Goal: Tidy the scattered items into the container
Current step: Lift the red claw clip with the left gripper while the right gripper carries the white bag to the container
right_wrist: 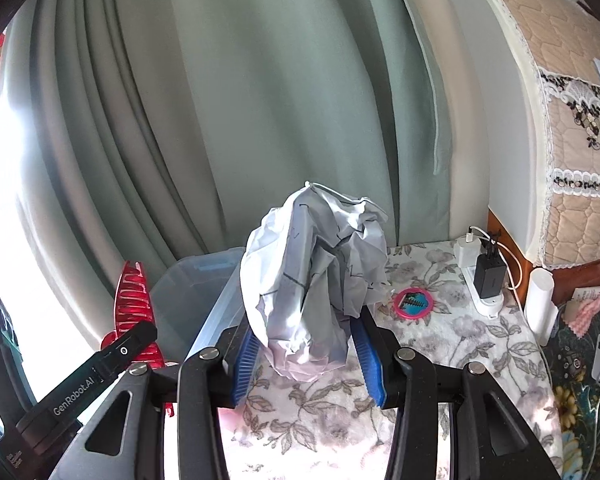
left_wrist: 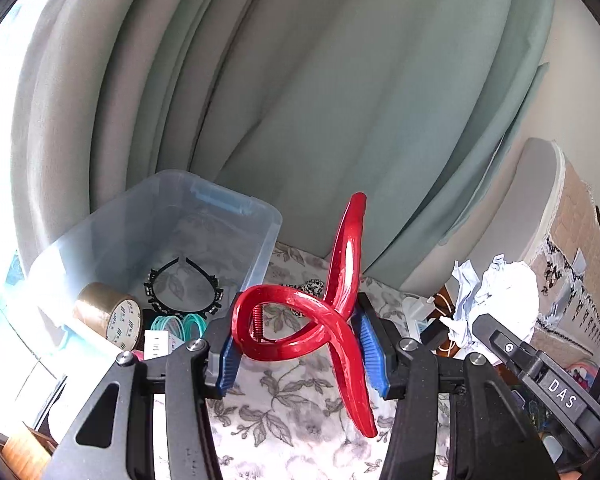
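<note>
Blue pads [left_wrist: 370,342] of the left gripper [left_wrist: 300,344] clamp a red hair claw [left_wrist: 300,320], one curved arm pointing up, the other hanging below the fingers; held above the floral cloth [left_wrist: 276,412], just right of the clear plastic box [left_wrist: 260,236]; box already holds a roll of brown tape [left_wrist: 108,314], a black headband [left_wrist: 184,288] and teal hair ties [left_wrist: 180,324]

Right gripper [right_wrist: 306,350] closed on a crumpled ball of paper [right_wrist: 312,280], also lifted off the cloth, box rim [right_wrist: 216,312] just to its left; a pink round compact [right_wrist: 413,301] lies on the cloth near the paper; charger plugs [right_wrist: 484,272] sit well behind it

Step in hand, as judged: carry both loads over the box and let go; claw is nearest, so left goes first; move it left until the hanging arm clears the near wall, then lower before opening, since the smooth curved plastic will likely bounce or hook on the rim if dropped from height; keep the two tools apart, as they already crowd each other at the box corner; paper is light and springy, so bring it well inside the rim, open wide, and check that it does not cling to a pad; compact still to collect
</note>
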Available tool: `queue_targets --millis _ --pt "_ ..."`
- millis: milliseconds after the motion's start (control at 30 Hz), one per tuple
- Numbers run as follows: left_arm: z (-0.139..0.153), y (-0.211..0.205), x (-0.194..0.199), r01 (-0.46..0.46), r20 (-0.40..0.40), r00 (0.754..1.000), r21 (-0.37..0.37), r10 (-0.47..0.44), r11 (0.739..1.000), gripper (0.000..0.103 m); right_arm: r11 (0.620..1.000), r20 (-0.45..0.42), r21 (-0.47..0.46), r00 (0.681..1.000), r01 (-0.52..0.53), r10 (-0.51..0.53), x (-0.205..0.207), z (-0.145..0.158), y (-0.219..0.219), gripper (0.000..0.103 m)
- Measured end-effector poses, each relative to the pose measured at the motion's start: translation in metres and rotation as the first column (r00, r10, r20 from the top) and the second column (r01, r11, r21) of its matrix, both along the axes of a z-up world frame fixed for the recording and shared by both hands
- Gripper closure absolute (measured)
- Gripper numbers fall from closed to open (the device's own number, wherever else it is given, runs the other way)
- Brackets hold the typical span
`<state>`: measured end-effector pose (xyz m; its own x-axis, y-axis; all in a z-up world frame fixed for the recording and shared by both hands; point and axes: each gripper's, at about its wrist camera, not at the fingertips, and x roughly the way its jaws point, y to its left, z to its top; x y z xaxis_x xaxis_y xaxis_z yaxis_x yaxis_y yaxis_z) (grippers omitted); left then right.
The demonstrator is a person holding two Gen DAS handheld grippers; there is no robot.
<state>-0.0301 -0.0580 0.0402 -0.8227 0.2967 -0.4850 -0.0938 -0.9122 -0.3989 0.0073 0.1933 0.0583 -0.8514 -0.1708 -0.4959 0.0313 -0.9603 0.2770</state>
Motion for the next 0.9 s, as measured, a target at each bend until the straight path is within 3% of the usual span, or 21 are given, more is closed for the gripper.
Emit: queue_targets --millis 300,900 --pt "0.004 -0.029 0.008 -0.057 -0.025 0.998 0.040 0.058 0.998 0.050 0.997 -0.006 0.053 0.998 -0.060 0.060 0.002 0.008 -0.035 0.055" --pt "-0.016 -0.068 0.007 -0.118 0.005 0.993 0.073 0.118 0.990 0.050 0.974 0.061 0.144 0.984 -0.172 0.165 -0.017 -0.017 -0.097 0.055"
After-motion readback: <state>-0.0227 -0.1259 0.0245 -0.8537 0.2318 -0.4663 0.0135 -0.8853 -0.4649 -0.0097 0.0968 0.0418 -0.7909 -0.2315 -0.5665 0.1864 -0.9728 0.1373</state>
